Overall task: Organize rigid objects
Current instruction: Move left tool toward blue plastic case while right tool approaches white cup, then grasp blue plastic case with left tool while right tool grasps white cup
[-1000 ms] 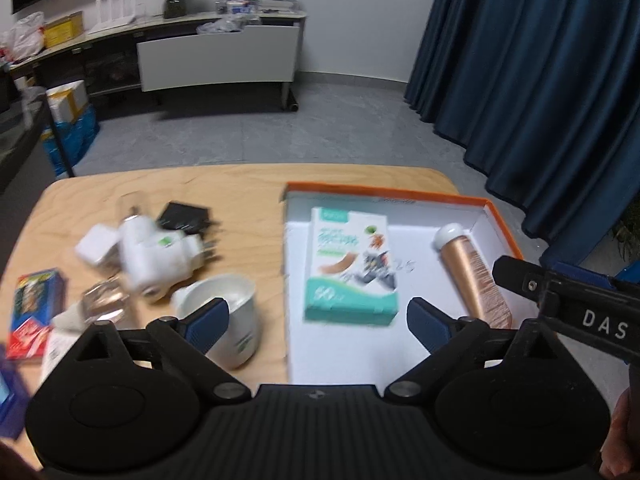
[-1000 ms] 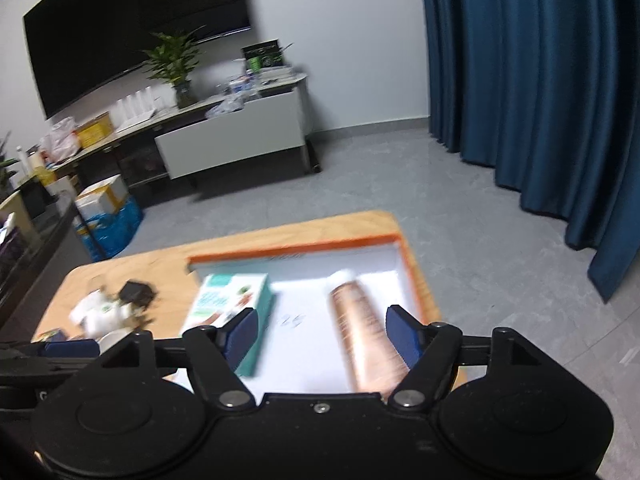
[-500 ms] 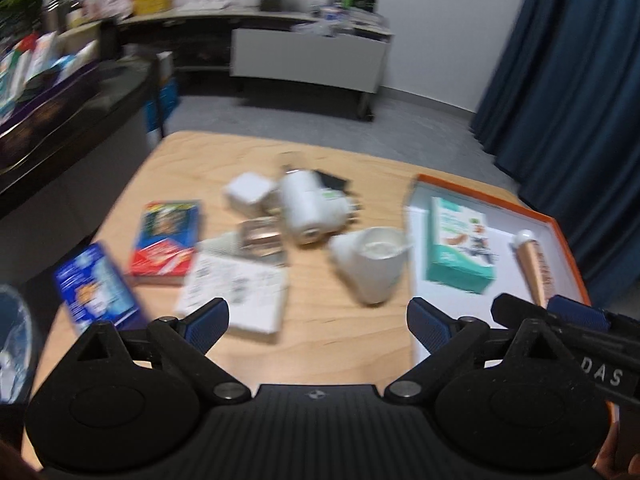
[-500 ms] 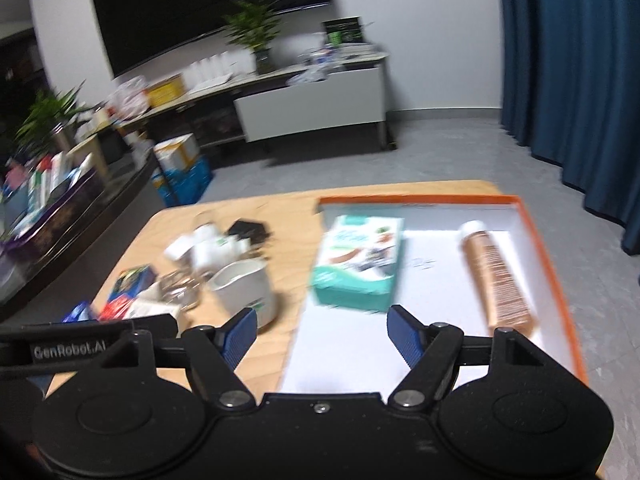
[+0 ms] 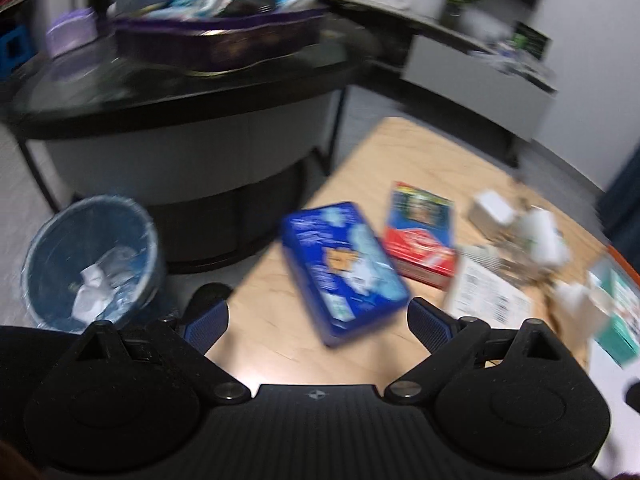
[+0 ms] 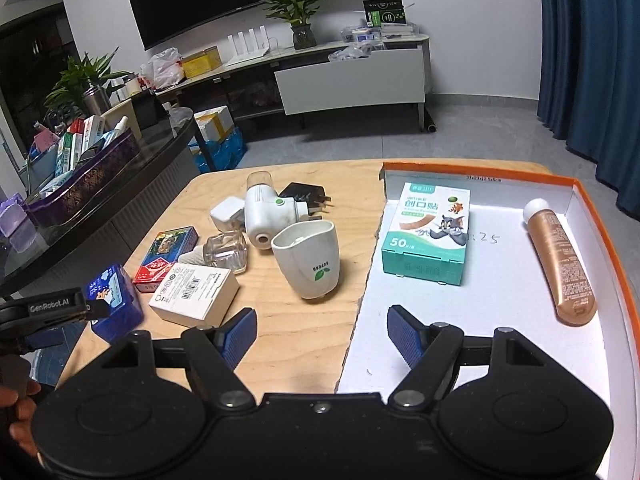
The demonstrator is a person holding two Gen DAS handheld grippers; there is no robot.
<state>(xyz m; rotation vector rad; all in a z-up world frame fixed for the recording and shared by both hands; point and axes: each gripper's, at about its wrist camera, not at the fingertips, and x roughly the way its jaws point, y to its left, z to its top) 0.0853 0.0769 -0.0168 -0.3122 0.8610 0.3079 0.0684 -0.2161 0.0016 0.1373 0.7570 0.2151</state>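
Observation:
My left gripper [image 5: 318, 320] is open and empty, just above a blue box [image 5: 344, 268] at the table's left end; it also shows in the right wrist view [image 6: 114, 300]. My right gripper [image 6: 322, 336] is open and empty over the seam between the wooden table [image 6: 280, 332] and an orange-rimmed white tray [image 6: 500, 292]. The tray holds a teal plaster box [image 6: 428, 232] and a copper tube [image 6: 558, 264]. On the table lie a white cup [image 6: 310, 258], a white box [image 6: 194, 294], a red card box [image 6: 168, 258], a glass bottle [image 6: 224, 252] and white plug devices [image 6: 262, 212].
A blue waste bin [image 5: 92, 260] stands on the floor left of the table. A black glass side table [image 5: 180, 92] with a purple basket of packets [image 5: 216, 40] is behind it. A black adapter [image 6: 304, 196] lies at the table's back.
My left gripper has swung left, from over the tray and cup to over the blue box at the table's left end. My right gripper has turned left and lowered toward the tray's edge.

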